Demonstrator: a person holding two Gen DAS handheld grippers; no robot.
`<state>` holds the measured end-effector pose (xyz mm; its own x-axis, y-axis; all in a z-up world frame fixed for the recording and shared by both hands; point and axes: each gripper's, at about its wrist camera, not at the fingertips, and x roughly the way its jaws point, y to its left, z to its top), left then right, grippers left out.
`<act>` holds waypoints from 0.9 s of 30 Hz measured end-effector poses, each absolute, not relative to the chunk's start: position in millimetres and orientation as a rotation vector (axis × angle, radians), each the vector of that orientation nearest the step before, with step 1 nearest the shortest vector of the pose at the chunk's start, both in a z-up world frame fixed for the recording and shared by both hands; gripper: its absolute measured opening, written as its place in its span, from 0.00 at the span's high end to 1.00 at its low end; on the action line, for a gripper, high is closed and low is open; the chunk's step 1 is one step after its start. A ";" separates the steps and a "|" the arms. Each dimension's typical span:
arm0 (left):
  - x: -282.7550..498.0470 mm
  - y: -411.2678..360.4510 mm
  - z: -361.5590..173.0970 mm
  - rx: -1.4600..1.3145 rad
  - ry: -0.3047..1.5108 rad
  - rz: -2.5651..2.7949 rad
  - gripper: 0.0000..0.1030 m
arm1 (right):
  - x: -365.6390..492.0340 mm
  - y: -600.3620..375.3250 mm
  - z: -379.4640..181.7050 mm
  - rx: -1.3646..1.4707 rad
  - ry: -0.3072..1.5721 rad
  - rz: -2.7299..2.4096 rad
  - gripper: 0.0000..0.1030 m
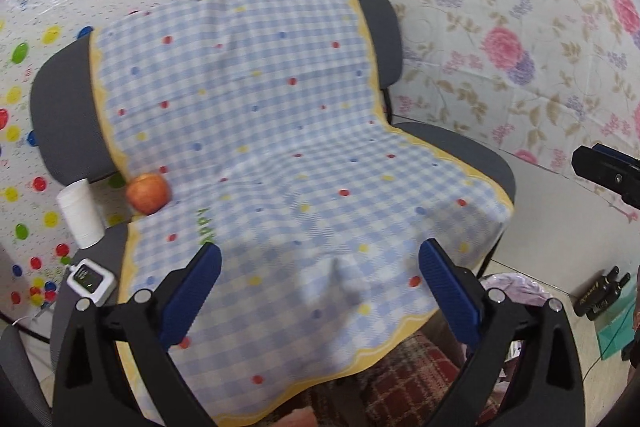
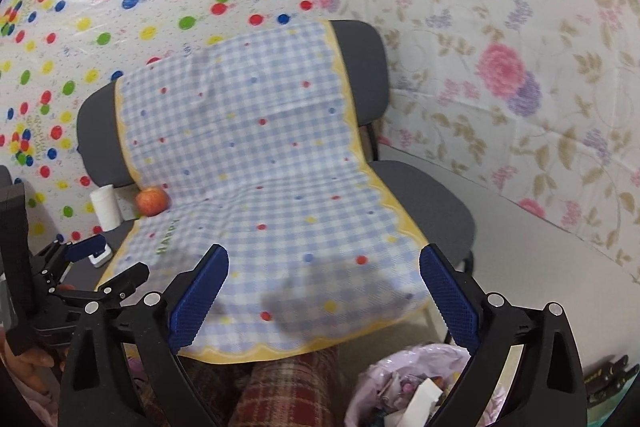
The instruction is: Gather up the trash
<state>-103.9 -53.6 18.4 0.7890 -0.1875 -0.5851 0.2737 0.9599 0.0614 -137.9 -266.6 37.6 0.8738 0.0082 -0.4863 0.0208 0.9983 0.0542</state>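
right wrist view shows the right gripper and the left gripper both spread apart and empty; trash sits in the lined bin below. next step, likely: find leftovers on the chair.

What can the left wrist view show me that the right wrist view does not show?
Only the left wrist view shows the small white device fully; in the right view the left gripper hides most of it. Only the right view shows trash inside the lined bin. Both share the chair with its checked cloth, the apple, the white cup and open, empty jaws.
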 end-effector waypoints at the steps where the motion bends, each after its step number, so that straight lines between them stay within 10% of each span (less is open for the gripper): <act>1: -104.3 -46.4 19.6 0.142 0.618 -0.230 0.07 | -133.7 -259.0 37.1 0.050 0.508 0.005 0.07; 27: -105.4 49.8 29.7 0.018 0.652 0.004 0.07 | -94.9 -180.4 27.7 -0.060 0.560 0.094 0.06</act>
